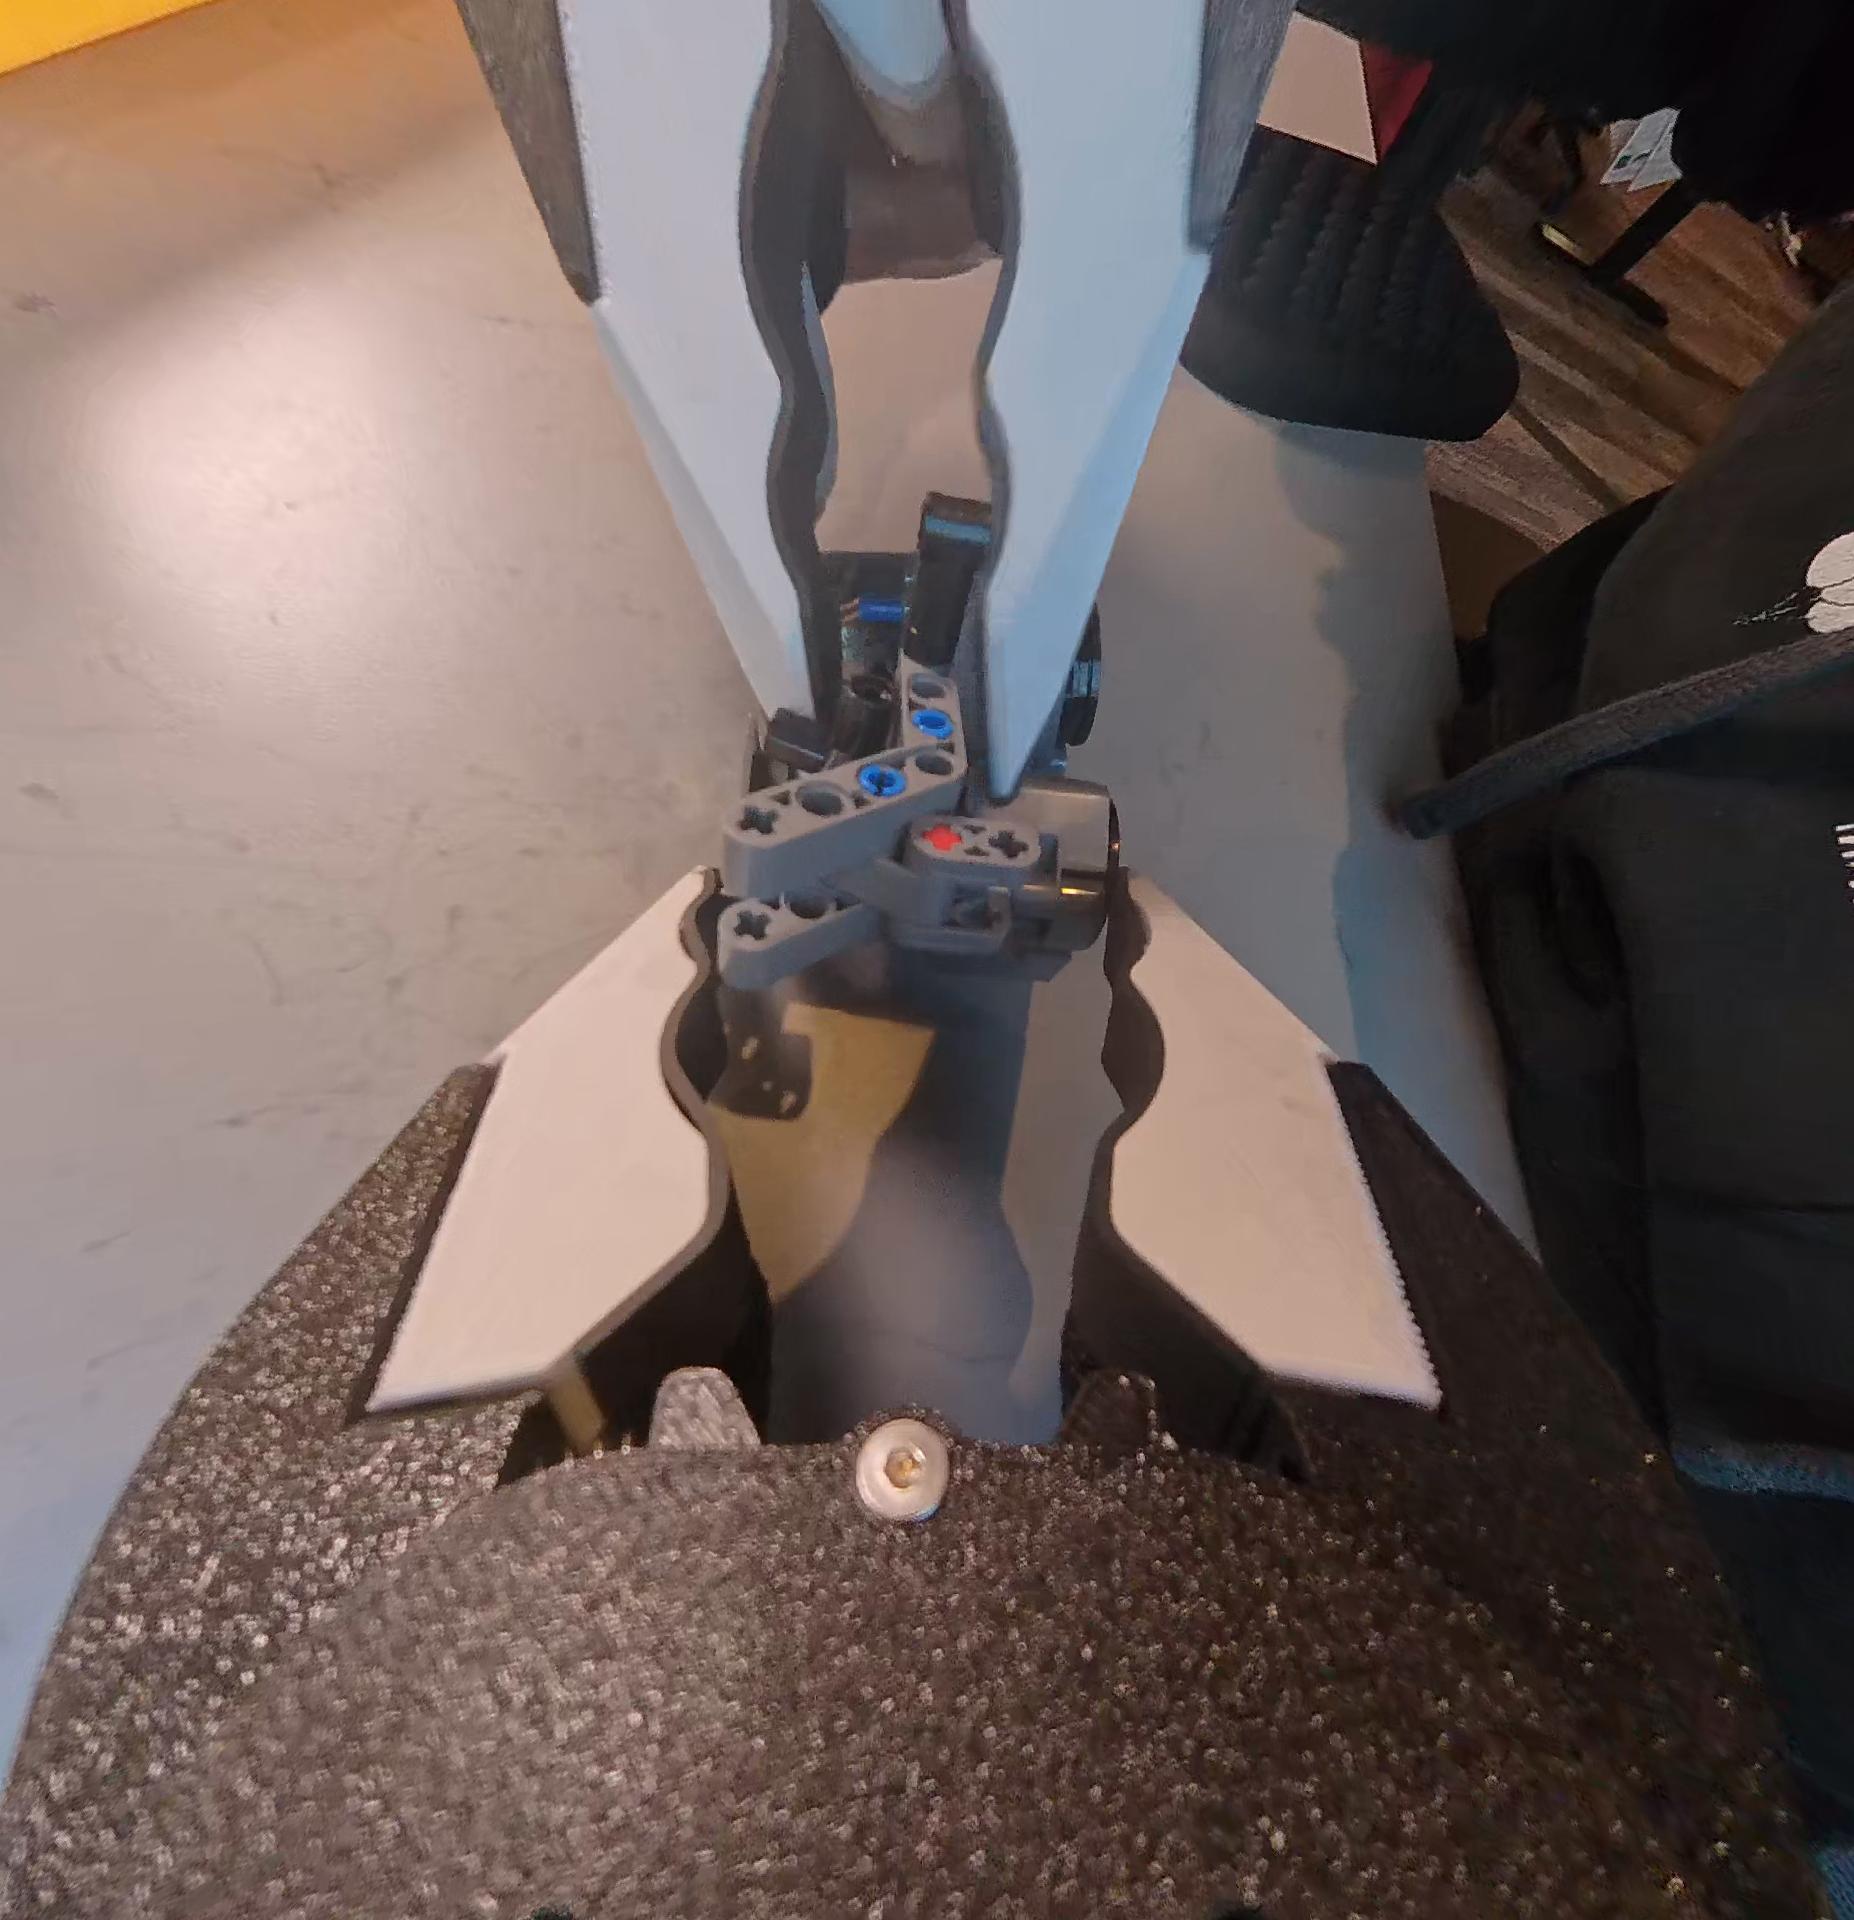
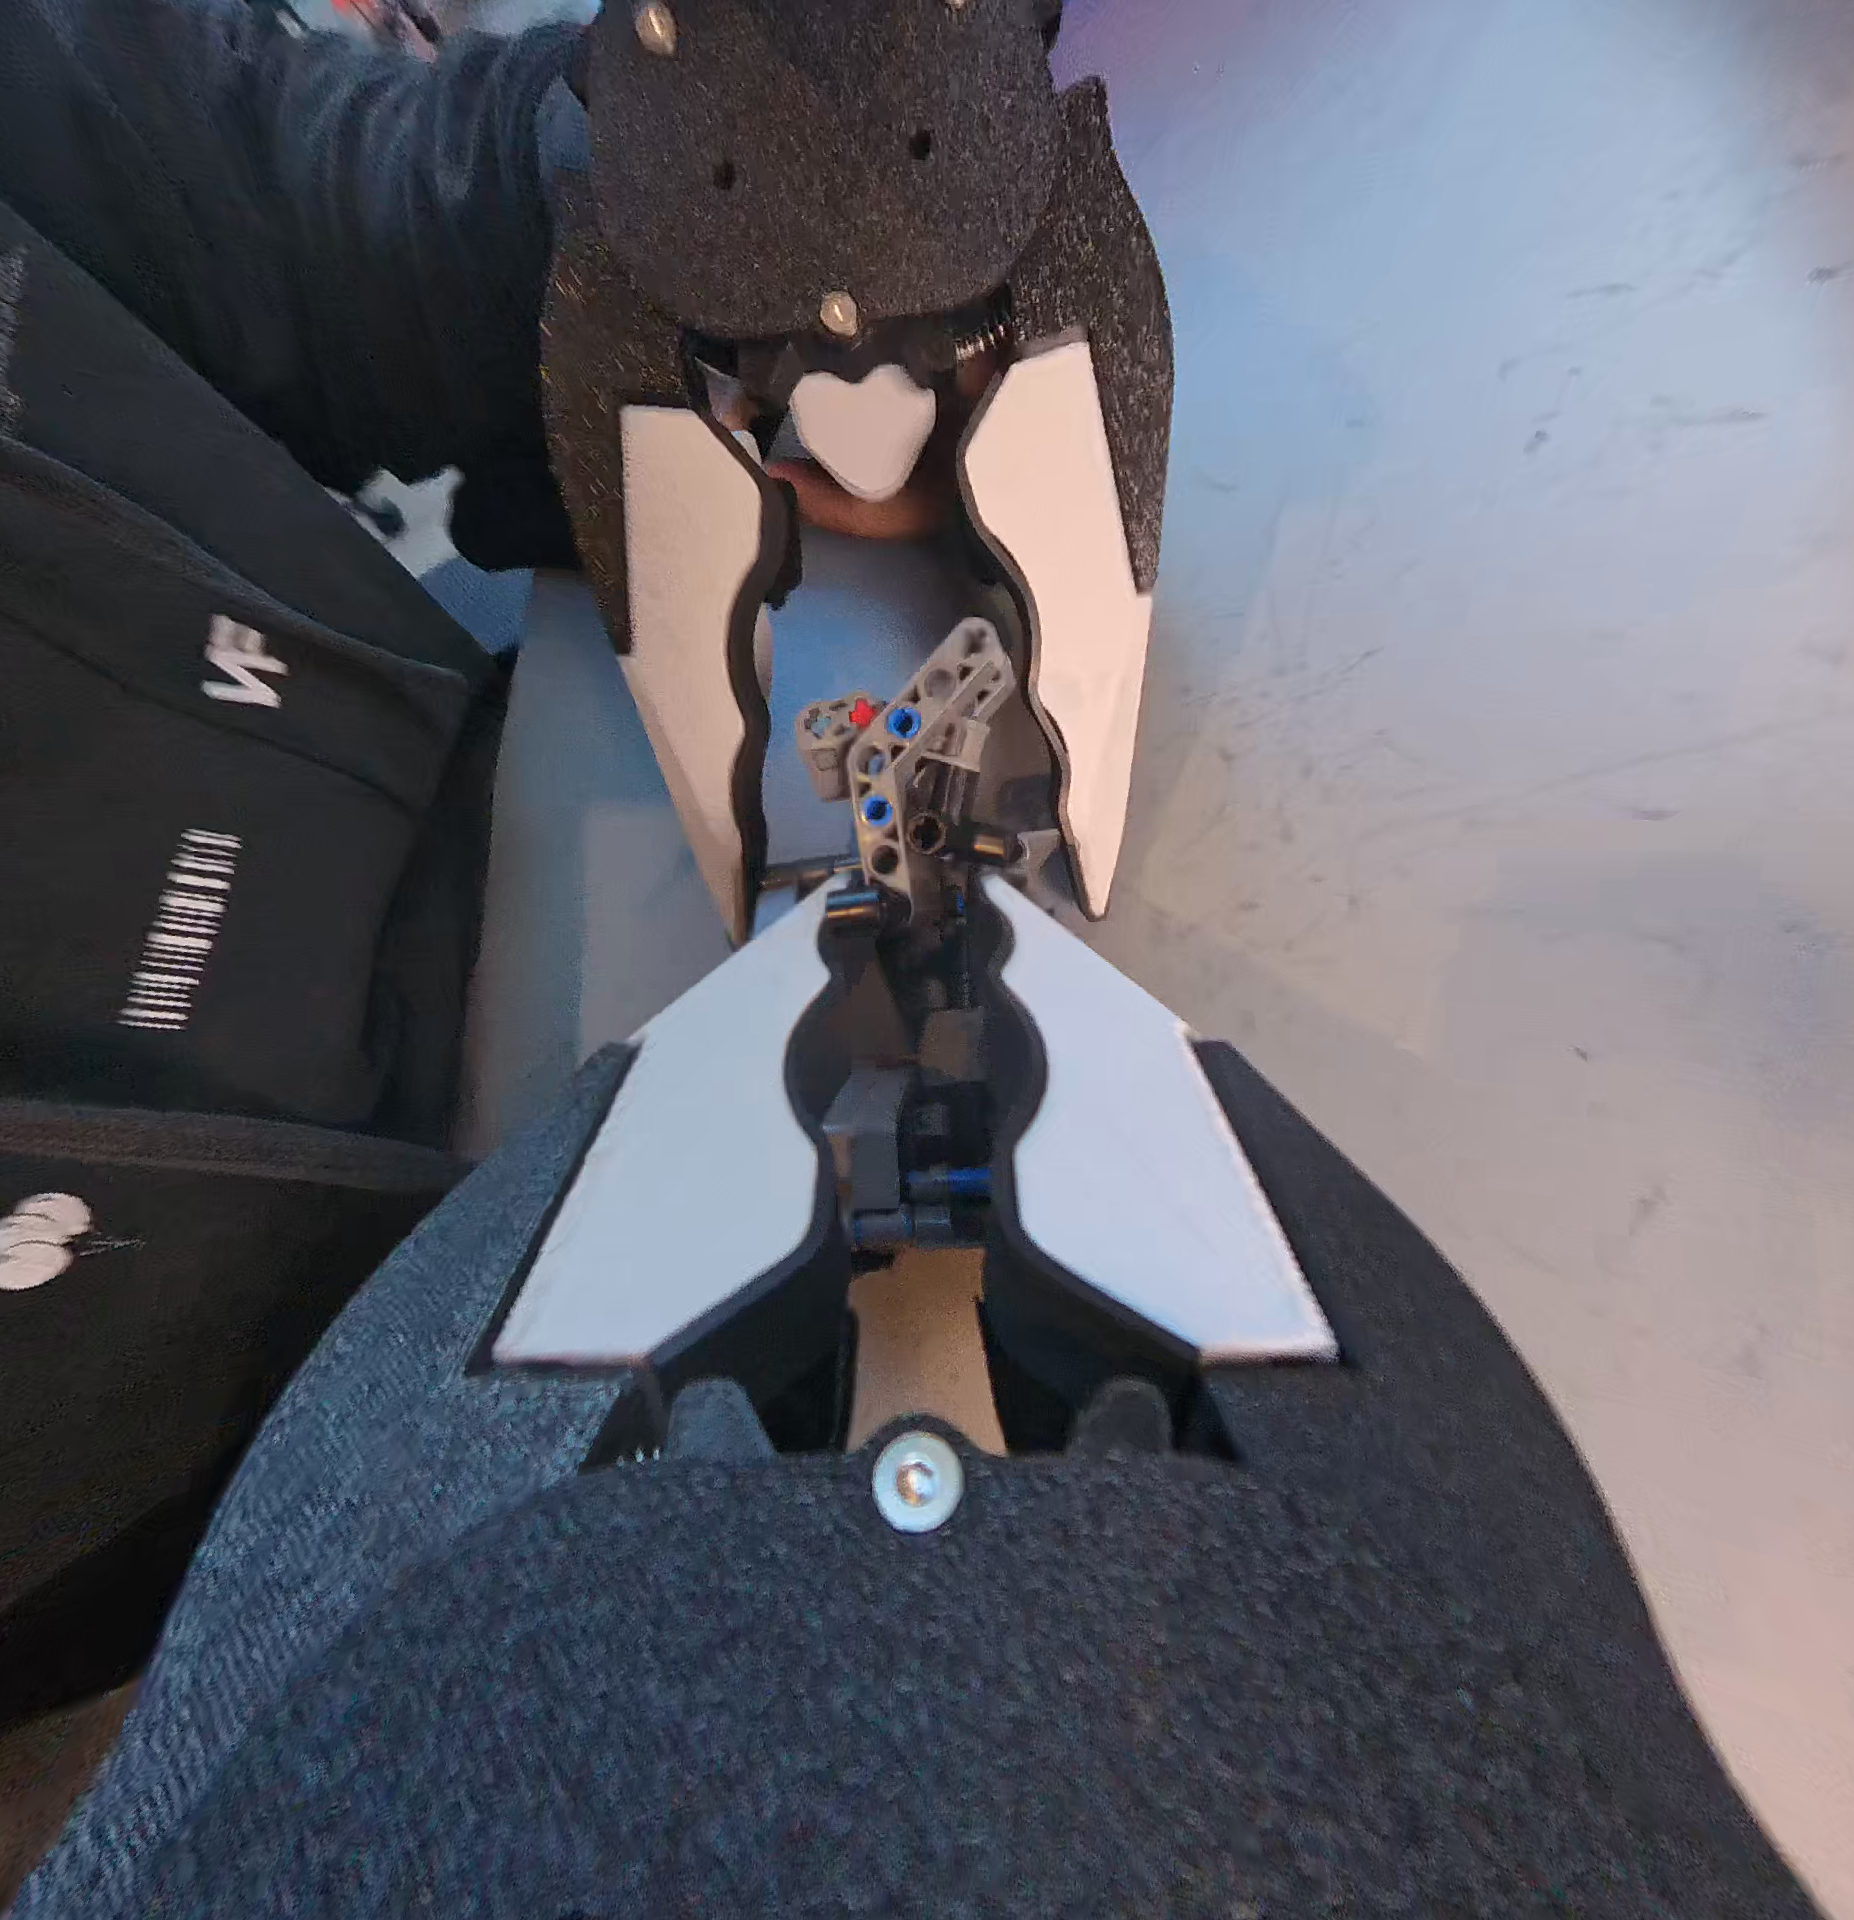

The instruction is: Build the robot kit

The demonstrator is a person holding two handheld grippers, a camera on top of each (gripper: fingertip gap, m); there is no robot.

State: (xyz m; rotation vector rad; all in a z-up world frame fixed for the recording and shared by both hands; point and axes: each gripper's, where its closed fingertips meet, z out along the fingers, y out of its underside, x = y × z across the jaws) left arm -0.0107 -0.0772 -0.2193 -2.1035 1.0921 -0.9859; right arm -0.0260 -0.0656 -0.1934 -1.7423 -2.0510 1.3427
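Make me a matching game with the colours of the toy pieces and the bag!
Things:
1. pegs in the toy build
2. cross-shaped pin end
3. bent beam with holes
4. bag beside the table

Colours:
a. grey
b. black
c. red
d. blue

Pairs: 1-d, 2-c, 3-a, 4-b

2 hand-held grippers, 1 grey toy-brick assembly, 1 black bag
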